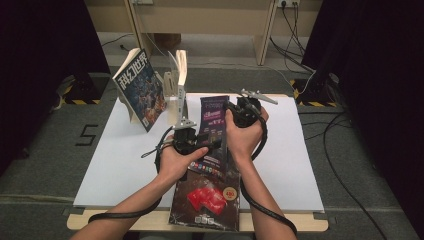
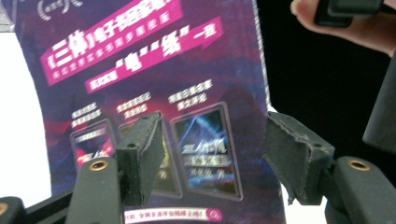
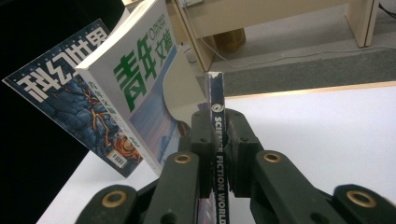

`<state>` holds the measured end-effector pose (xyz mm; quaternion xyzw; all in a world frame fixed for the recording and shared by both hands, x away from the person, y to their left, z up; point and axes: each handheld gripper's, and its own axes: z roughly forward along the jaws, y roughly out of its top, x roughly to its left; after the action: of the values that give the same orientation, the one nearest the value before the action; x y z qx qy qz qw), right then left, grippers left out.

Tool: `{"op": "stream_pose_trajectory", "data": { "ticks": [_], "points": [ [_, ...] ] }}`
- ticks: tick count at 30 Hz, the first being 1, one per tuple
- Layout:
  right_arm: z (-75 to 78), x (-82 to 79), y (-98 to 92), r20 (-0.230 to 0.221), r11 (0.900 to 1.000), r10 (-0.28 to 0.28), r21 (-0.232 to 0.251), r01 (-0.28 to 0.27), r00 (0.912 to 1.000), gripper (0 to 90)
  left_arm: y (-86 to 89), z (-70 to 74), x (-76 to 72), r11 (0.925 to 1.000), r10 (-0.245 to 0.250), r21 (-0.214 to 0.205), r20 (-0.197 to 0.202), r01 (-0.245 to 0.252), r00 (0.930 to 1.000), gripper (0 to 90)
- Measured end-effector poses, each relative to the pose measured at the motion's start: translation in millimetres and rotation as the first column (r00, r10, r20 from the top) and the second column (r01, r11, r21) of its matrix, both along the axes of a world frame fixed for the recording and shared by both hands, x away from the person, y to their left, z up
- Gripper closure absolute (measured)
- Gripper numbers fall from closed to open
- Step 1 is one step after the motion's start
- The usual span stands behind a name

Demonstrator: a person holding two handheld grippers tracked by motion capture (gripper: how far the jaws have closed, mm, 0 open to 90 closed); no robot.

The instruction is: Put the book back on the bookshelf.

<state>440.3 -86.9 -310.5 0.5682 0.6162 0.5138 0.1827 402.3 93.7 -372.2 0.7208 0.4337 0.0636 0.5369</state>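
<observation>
Magazine [image 3: 217,140] spine between right gripper's [image 3: 218,154] jaws

Probably lab: black curtains [image 1: 40,60], cables [image 1: 295,30]

The magazine [image 1: 212,165] at frame centre has a dark purple cover with magenta banners, white lettering and red shapes low down. The leaning magazine [image 1: 141,90] at upper left is dark blue with white characters. The table sheet [image 1: 290,150] is white.
</observation>
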Motion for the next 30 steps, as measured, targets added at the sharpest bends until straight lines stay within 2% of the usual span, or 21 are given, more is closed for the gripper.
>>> {"op": "stream_pose_trajectory", "data": {
  "ticks": [8, 15, 23, 27, 30],
  "points": [
    [-0.5, -0.6, 4.7, 0.006, 0.9999, -0.001, -0.01, 0.001, 1.0, 83.4, -12.9, 10.5, 7.6, 0.9998, 0.012, 0.015, 0.016, -0.013, 0.9998, 35.5],
    [-0.3, -0.8, 5.8, 0.004, 0.9999, -0.005, -0.016, 0.005, 1.0, 83.3, -23.9, 14.6, 12.3, 0.9972, 0.034, 0.065, 0.04, -0.036, 0.9986, 35.1],
    [0.4, -1.7, 7.0, 0.004, 1.0, -0.008, -0.004, 0.008, 1.0, 83.1, -36.0, 13.8, 14.0, 0.99, 0.048, 0.13, 0.068, -0.056, 0.9966, 35.2],
    [2.3, -3.3, 9.0, 0.014, 0.9999, -0.01, 0.002, 0.01, 0.9998, 83.0, -40.0, 12.7, 13.4, 0.9842, 0.049, 0.165, 0.095, -0.064, 0.9943, 35.7],
    [3.8, -4.4, 10.7, 0.021, 0.9999, -0.01, -0.002, 0.01, 0.9997, 82.7, -38.3, 13.2, 12.8, 0.9849, 0.046, 0.162, 0.099, -0.061, 0.994, 37.1]
  ]
}}
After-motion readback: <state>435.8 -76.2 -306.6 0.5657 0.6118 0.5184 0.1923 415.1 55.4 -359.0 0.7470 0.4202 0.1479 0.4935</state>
